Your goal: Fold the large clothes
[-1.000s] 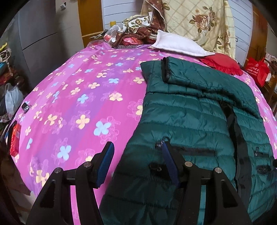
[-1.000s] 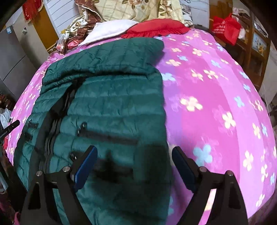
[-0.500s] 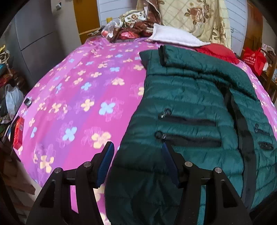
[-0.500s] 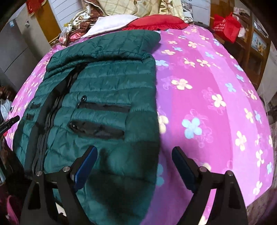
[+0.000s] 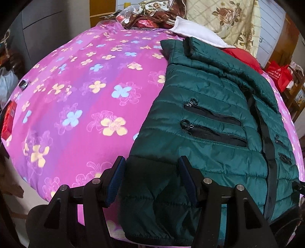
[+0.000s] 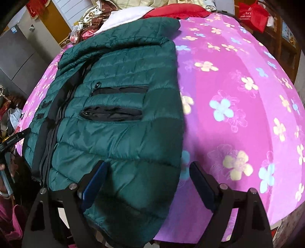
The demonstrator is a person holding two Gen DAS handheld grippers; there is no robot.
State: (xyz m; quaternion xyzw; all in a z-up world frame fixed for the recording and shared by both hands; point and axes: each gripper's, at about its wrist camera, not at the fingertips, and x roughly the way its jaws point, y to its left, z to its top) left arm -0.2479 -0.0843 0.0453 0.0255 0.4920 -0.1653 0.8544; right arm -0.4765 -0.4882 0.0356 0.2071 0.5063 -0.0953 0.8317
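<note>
A dark green quilted jacket (image 5: pixel 213 122) lies flat on a bed with a pink flowered sheet (image 5: pixel 80 106), front up, sleeves folded in, black zip pockets showing. Its hem hangs over the near bed edge. My left gripper (image 5: pixel 150 179) is open above the hem's left corner, jaws straddling it without holding it. In the right wrist view the jacket (image 6: pixel 118 106) fills the left half. My right gripper (image 6: pixel 148 183) is open wide over the hem's right corner, touching nothing.
A white pillow (image 5: pixel 194 32), a red cushion (image 5: pixel 242 57) and a pile of patterned bedding (image 5: pixel 152 13) sit at the head of the bed. A red bag (image 5: pixel 278 74) hangs at the right. A grey cabinet (image 6: pixel 17 57) stands left.
Both grippers have drawn back toward the foot of the bed and lifted, so the jacket's hem and bed edge now show. Both stay open.
</note>
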